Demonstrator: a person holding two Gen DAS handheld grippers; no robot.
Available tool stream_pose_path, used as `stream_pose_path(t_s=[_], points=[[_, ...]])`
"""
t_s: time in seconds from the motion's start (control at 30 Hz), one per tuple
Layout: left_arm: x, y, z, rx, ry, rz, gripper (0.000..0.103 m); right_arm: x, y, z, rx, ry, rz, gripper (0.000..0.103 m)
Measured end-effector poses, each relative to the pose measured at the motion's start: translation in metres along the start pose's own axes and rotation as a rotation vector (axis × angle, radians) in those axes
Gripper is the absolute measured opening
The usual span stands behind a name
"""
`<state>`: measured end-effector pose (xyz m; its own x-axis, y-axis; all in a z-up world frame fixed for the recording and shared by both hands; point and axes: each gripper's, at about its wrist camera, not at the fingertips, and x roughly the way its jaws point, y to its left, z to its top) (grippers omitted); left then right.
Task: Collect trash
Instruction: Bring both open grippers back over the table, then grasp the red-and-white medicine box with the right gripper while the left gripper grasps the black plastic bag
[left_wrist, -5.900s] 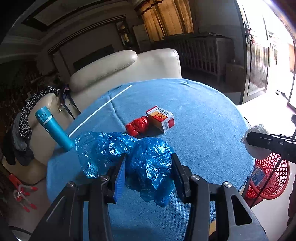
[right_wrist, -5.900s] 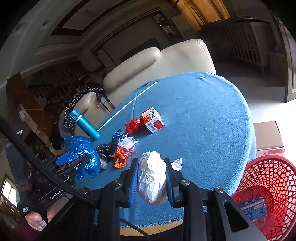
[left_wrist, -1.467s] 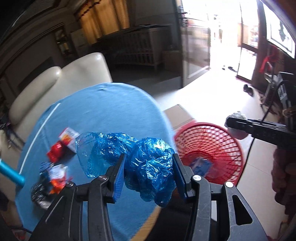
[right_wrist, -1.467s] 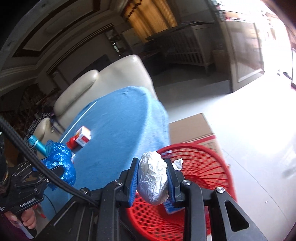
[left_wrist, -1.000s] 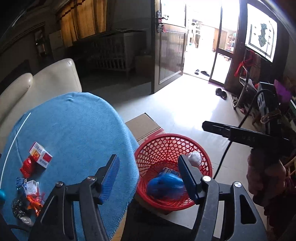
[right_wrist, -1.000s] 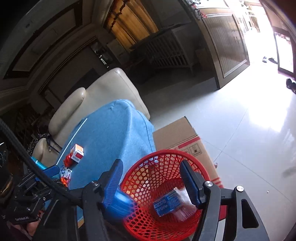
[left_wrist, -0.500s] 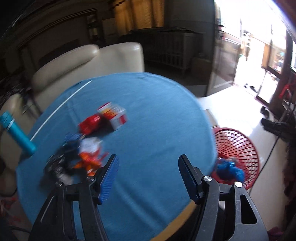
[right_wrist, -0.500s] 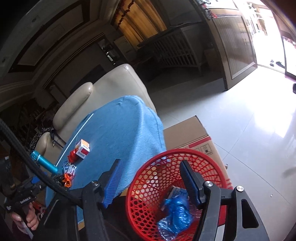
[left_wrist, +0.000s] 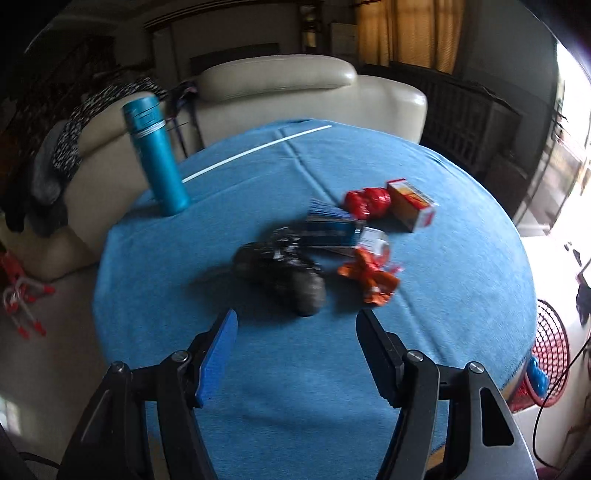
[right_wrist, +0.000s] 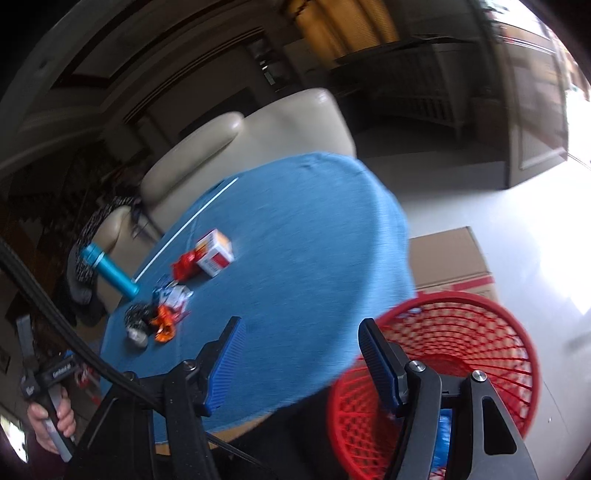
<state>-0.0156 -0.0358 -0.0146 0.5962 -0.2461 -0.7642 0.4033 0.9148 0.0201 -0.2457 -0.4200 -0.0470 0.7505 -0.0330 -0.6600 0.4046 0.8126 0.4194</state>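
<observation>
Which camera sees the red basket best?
The right wrist view: the red basket fills the lower right, showing its rim, mesh and something blue inside, though the right tool covers part. The left wrist view catches only a sliver of it beyond the table's edge.

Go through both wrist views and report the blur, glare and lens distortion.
Left wrist view: the black bag and orange wrapper are smeared by motion, daylight blows out the right edge, and the fisheye bulges the blue tablecloth. Right wrist view: the red basket rim and tablecloth edge are streaked, the sunlit floor is washed white, and the corners are dark.
</observation>
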Motion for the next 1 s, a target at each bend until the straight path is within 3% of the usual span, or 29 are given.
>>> stream_pose_path(t_s=[0.4, 0.8, 1.0], points=[[0.028, 0.026, -0.01, -0.077, 0.06, -0.037, 0.068, 0.055, 0.077, 0.007, -0.162, 0.091, 0.075, 0.068], [0.052, 0.039, 0.015, -0.232, 0.104, -0.197, 0.068, 0.087, 0.093, -0.002, -0.186, 0.167, 0.077, 0.068], [0.075, 0.027, 0.037, -0.245, 0.111, -0.212, 0.068, 0.102, 0.108, 0.013, -0.237, 0.162, 0.072, 0.068]])
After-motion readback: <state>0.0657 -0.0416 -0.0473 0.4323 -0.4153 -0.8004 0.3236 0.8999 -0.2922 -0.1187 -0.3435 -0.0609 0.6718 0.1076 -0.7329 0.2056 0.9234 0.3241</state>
